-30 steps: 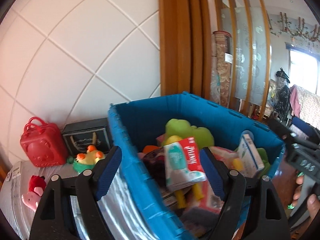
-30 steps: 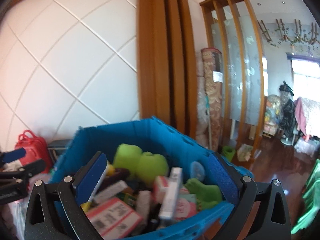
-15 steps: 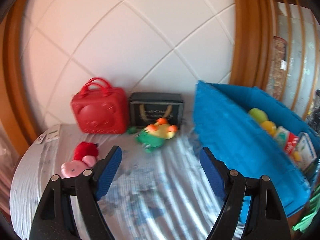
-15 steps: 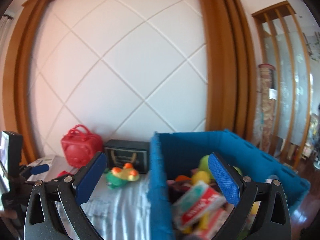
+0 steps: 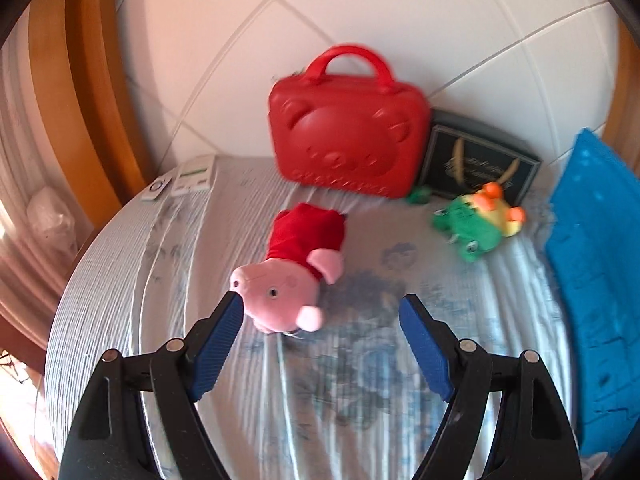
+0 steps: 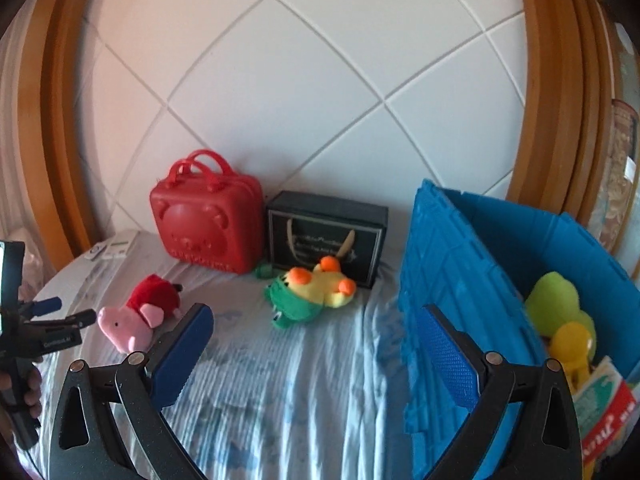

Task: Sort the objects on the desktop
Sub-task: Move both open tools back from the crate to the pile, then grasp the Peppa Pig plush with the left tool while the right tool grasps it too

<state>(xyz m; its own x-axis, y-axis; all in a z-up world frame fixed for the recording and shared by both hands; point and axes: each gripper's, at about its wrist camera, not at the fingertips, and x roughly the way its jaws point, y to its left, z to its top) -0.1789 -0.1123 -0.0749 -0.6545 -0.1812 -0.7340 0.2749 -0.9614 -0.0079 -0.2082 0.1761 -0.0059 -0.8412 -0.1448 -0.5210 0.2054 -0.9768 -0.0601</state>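
Observation:
A pink pig plush in a red dress (image 5: 292, 268) lies on the striped cloth just ahead of my open, empty left gripper (image 5: 320, 304), near its left finger. It also shows in the right wrist view (image 6: 138, 316). A green and yellow plush with orange bumps (image 5: 478, 222) (image 6: 312, 290) lies further right. My right gripper (image 6: 316, 320) is open and empty, above the cloth beside the blue crate (image 6: 444, 264), which holds several toys and packets. The left gripper (image 6: 68, 316) shows at the left edge of the right wrist view.
A red bear-face case (image 5: 346, 136) (image 6: 206, 224) and a dark box (image 5: 478, 166) (image 6: 326, 232) stand against the white tiled wall. Two white remotes (image 5: 192, 174) lie at the back left. The blue crate wall (image 5: 596, 280) bounds the right side.
Both grippers have swung left, away from over the blue crate, to face the cloth with the plush toys. The left gripper has come close to the pig plush. Both stayed open.

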